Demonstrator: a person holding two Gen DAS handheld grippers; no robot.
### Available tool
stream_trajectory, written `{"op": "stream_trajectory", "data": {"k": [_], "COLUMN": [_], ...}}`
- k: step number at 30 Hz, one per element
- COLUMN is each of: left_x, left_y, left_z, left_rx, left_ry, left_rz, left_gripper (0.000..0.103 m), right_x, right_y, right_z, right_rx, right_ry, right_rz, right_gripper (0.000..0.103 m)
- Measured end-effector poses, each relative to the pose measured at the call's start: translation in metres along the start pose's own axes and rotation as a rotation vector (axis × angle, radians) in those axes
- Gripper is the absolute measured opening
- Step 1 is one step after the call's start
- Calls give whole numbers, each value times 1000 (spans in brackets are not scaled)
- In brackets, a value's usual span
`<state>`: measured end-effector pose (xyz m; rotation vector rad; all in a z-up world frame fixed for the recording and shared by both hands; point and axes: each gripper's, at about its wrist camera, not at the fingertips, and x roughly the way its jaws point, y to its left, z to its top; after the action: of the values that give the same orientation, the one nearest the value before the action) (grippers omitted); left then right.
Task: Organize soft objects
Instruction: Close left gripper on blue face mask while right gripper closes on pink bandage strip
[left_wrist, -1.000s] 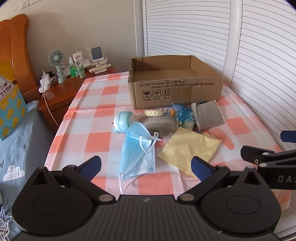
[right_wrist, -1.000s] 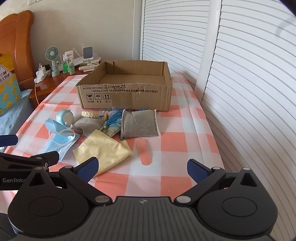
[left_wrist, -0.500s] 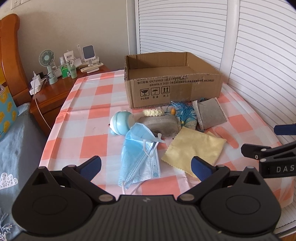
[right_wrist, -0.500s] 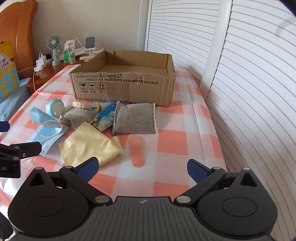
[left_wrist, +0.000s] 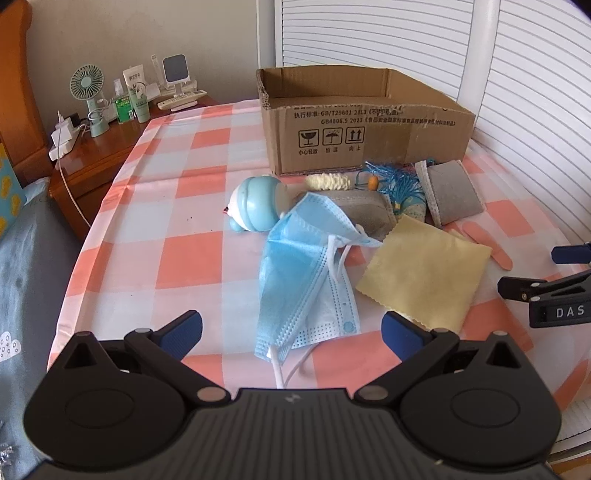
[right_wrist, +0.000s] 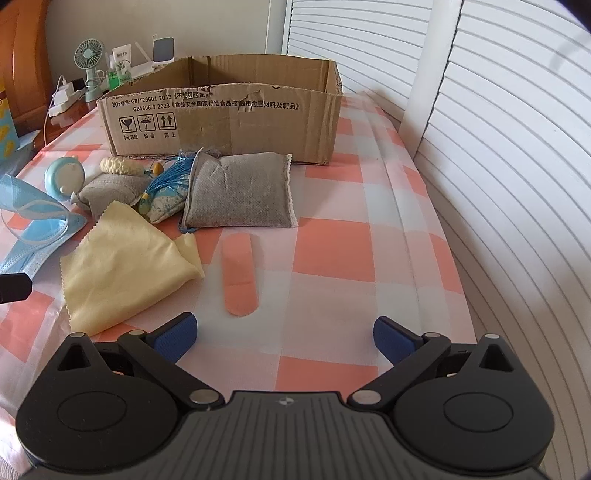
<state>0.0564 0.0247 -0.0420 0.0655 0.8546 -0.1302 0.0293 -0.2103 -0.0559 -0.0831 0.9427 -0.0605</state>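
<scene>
Left claw (left_wrist: 291, 328): jaws apart, empty, lower centre, above mask (left_wrist: 306, 280).
Right claw (right_wrist: 284, 332): jaws apart, empty, near plaster (right_wrist: 239, 273).
Box (right_wrist: 221, 110): upper centre.
Advice: pinch mask at bunched middle, not loops.

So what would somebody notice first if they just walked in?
Probably the big open cardboard box at the back of the checked tablecloth. In front of it lies a jumble: a crumpled blue face mask, a yellow cloth and a grey pouch. Both grippers hang open, holding nothing.
</scene>
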Motion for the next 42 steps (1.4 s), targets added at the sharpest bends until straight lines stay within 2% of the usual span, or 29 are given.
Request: {"op": "stream_trajectory", "data": {"k": [12, 25, 27, 30, 32, 34, 36, 38, 42], "left_x": [26, 35, 36, 36, 34, 31, 29, 29, 28], "left_y": [4, 5, 3, 1, 0, 0, 0, 2, 4], "left_z": [1, 4, 5, 7, 8, 8, 8, 9, 7], "left_rx": [-32, 7, 16, 18, 29, 39, 45, 42, 39], "left_ry": [32, -33, -42, -58, -75, -88, -91, -89, -89], "left_rz": [-32, -34, -42, -53, -64, -71, -76, -77, -78], "left_gripper": [103, 102, 99, 82, 60, 46, 44, 44, 44], "right_x": [14, 17, 17, 17, 17, 16, 16, 15, 11], "right_y": [0, -4, -3, -3, -3, -3, -2, 0, 8], "right_z": [11, 9, 9, 9, 9, 8, 8, 8, 11], "right_rx": [12, -1, -3, -11, -18, -24, -37, -52, -90], "right_ry": [-34, -81, -85, -91, -97, -102, -112, -125, -146], "right_rz": [10, 27, 26, 25, 26, 30, 34, 49, 72], "right_gripper": [103, 103, 103, 103, 103, 103, 102, 96, 71]}}
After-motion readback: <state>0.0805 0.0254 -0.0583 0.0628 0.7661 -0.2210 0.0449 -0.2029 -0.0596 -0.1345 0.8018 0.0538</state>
